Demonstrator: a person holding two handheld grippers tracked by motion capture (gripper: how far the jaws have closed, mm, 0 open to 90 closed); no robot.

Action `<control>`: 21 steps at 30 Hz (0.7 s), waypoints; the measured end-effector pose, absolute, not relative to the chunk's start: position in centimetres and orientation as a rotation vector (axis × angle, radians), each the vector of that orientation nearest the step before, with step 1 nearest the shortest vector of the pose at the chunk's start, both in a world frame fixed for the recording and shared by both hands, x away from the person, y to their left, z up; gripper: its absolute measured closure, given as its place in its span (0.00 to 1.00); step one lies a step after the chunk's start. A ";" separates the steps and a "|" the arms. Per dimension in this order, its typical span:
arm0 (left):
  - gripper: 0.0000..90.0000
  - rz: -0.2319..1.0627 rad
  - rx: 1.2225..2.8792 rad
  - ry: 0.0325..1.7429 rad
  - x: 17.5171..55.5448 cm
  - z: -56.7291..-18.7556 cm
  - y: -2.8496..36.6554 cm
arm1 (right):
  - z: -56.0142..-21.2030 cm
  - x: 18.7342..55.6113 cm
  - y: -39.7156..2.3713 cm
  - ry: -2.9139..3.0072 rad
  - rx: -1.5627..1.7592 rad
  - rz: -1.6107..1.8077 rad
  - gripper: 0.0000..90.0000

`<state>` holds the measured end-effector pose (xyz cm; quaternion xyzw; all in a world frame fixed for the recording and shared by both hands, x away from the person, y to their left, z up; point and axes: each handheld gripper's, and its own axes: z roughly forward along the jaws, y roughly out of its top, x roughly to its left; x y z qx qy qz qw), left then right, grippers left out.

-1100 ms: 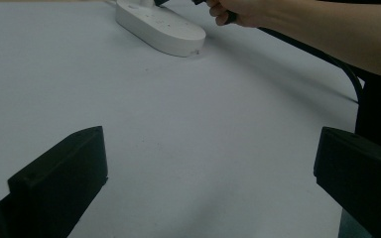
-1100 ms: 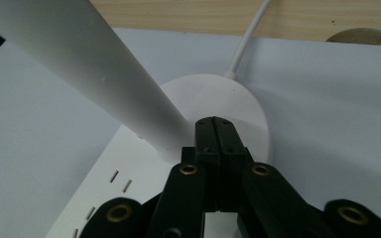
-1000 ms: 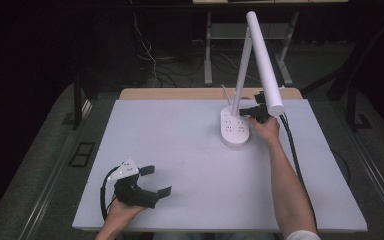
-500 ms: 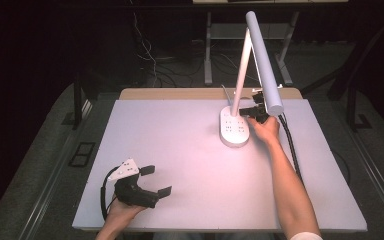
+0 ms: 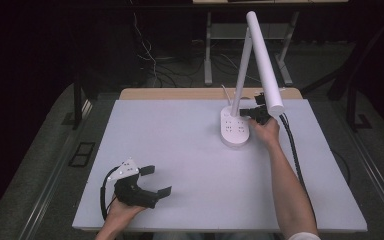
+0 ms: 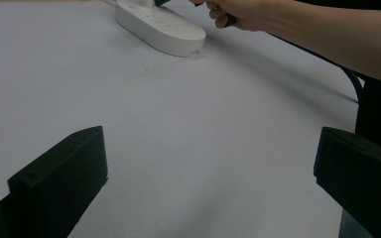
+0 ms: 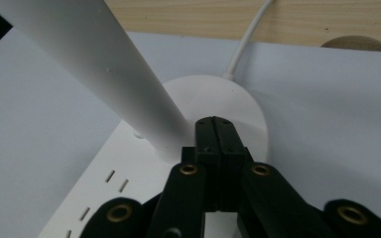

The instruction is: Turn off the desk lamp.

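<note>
Table (image 5: pixel 180 150) unchanged; lamp (image 5: pixel 260 60), right gripper (image 5: pixel 256 114) stayed, jaws closed.

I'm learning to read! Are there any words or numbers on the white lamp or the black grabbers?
None can be read.
Lamp base: socket slots, no letters.
Lamp arm: plain white.
Right gripper, left gripper: plain black, no labels.

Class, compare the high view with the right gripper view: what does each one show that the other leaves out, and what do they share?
High view alone: the left gripper, jaws apart, low on the white table, and the lamp's tilted white head. Right gripper view alone: the right gripper with jaws pressed together, nothing between them, at the foot of the lamp's stem. Both: the lamp's white base with sockets and its white cable.
</note>
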<state>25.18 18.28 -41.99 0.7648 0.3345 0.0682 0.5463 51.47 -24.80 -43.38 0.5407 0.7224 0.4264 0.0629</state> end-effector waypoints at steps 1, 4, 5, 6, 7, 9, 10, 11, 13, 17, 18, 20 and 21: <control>0.00 0.162 1.813 0.793 25.2 -42.0 18.3 | -43.4 51.4 -24.8 2.180 1.636 1.289 1.00; 0.00 0.161 1.813 0.793 25.2 -42.0 18.3 | -43.3 51.4 -24.7 2.184 1.632 1.270 1.00; 0.00 0.160 1.811 0.793 25.2 -42.0 18.3 | -43.2 51.4 -24.6 2.181 1.634 1.265 1.00; 0.00 0.159 1.812 0.791 25.2 -42.0 18.3 | -43.2 51.4 -24.6 2.178 1.645 1.265 1.00; 0.00 0.157 1.809 0.793 25.2 -42.0 18.3 | -43.2 51.4 -24.7 2.175 1.651 1.270 1.00; 0.00 0.158 1.810 0.793 25.2 -41.9 18.3 | -43.0 51.4 -25.0 2.169 1.649 1.243 1.00; 0.00 0.158 1.810 0.793 25.2 -41.9 18.3 | -43.0 51.4 -25.0 2.169 1.649 1.243 1.00; 0.00 0.157 1.809 0.794 25.2 -42.0 18.3 | -42.9 51.3 -25.2 2.174 1.651 1.237 1.00; 0.00 0.159 1.810 0.791 25.2 -41.9 18.3 | -42.6 51.1 -25.6 2.166 1.658 1.248 1.00; 0.00 0.161 1.809 0.786 25.1 -41.9 18.2 | -41.8 50.7 -26.6 2.149 1.635 1.292 1.00; 0.00 0.162 1.808 0.786 25.1 -41.9 18.2 | -41.5 50.5 -26.8 2.149 1.630 1.293 1.00; 0.00 0.164 1.808 0.783 25.1 -41.9 18.1 | -41.1 50.3 -27.1 2.149 1.618 1.301 1.00; 0.00 0.163 1.808 0.783 25.1 -41.9 18.1 | -40.9 50.1 -27.2 2.145 1.619 1.311 1.00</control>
